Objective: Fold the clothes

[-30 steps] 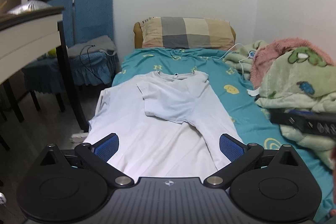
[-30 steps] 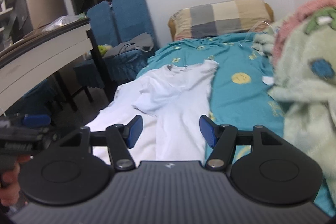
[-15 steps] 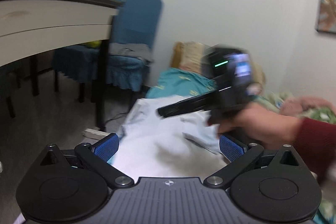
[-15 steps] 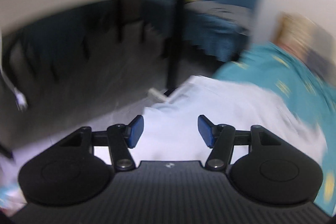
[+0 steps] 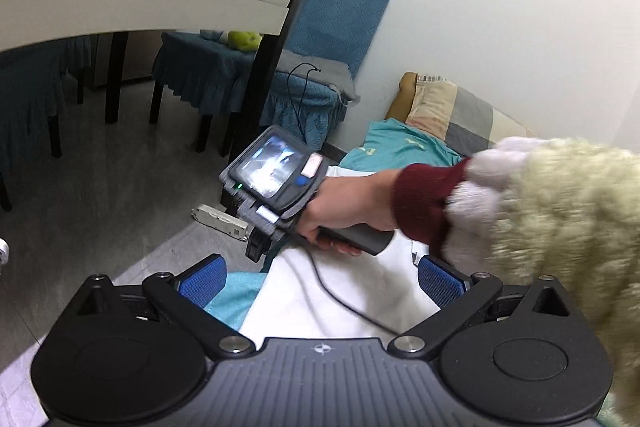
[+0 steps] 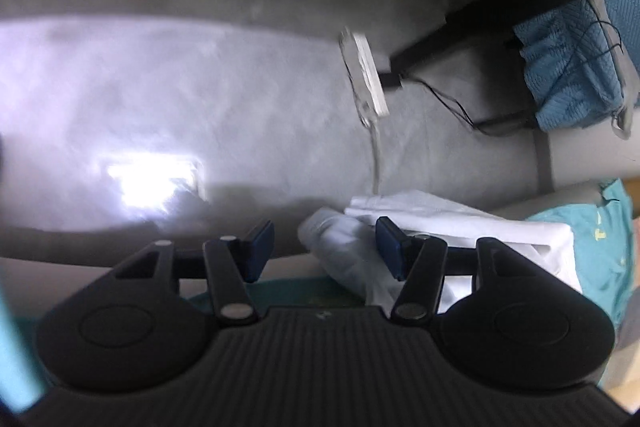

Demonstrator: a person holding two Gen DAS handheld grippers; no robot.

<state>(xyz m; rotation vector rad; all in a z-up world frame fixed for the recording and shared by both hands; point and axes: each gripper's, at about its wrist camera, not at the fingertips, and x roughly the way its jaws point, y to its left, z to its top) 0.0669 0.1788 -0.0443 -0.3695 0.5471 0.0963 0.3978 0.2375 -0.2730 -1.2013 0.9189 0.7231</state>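
Both views have swung off the length of the bed since 1.0 s ago: then each looked up the bed at the shirt spread flat, now each points toward the bed's edge and the floor.

Right tongs [image 6: 325,250] hang over that edge with fingers apart and nothing between the pads yet. A bunched white corner of the shirt [image 6: 348,251] pokes up in the gap, closer to the right pad [image 6: 390,247]. Behind it a flat folded layer of the same cloth runs off to the right along the bed [image 6: 608,227]. So the grab point lies just ahead of the right tongs and slightly right of centre, and this hand looks much the nearer.

Left tongs [image 5: 322,277] are also spread wide and empty, held back over the shirt's white body [image 5: 340,291]. The right hand [image 5: 348,211] crosses in front of them, holding its handle. A thin black cable [image 5: 344,303] trails across the cloth.

Judging from this, the right tongs need only a small shift right before closing on the corner.
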